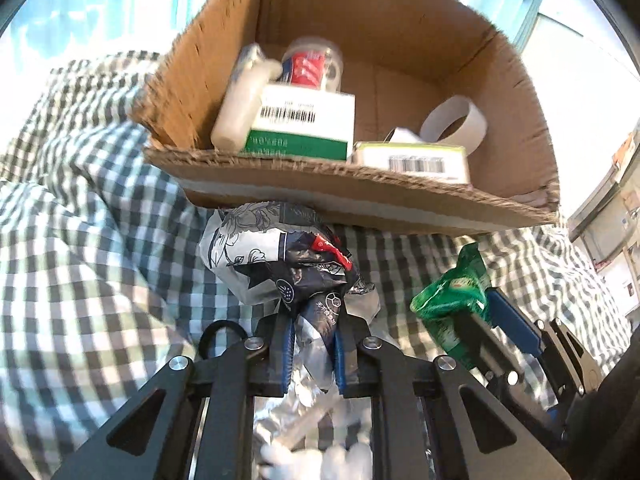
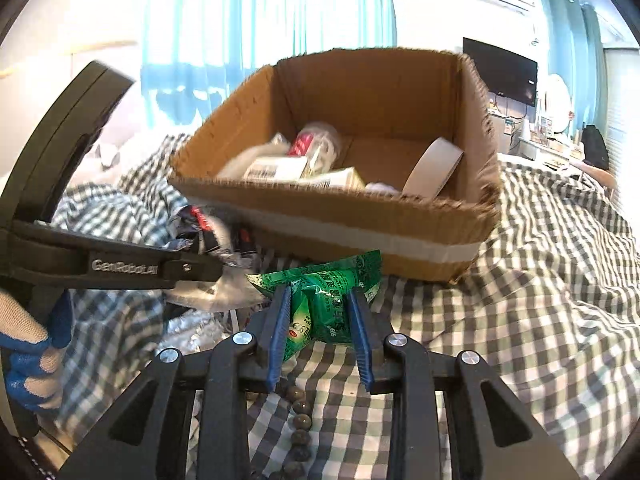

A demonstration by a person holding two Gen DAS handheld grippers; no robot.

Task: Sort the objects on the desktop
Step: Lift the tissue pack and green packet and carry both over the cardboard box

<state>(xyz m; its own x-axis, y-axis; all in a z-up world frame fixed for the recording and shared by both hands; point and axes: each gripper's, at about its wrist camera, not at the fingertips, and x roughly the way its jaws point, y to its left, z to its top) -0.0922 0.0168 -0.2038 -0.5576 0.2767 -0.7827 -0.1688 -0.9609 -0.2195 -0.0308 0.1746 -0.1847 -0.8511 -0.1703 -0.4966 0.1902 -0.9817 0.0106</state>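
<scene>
While the left gripper [image 1: 312,344] clamps a crumpled wrapper [image 1: 280,264] and the right gripper [image 2: 320,332] a green packet [image 2: 324,292], the cardboard box [image 2: 360,216] holds cartons [image 1: 304,124], seemingly a jar [image 1: 314,64], and a tape roll [image 1: 456,124].

"GenRobot.AI" stands on the left gripper [image 2: 200,268]; "999" on the green sachet [image 2: 320,300].

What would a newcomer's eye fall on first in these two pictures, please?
Probably the open cardboard box on the checked cloth, holding cartons, a jar and a tape roll. In front of it, the left gripper pinches a crumpled foil wrapper while the right gripper clamps a green sachet.
</scene>
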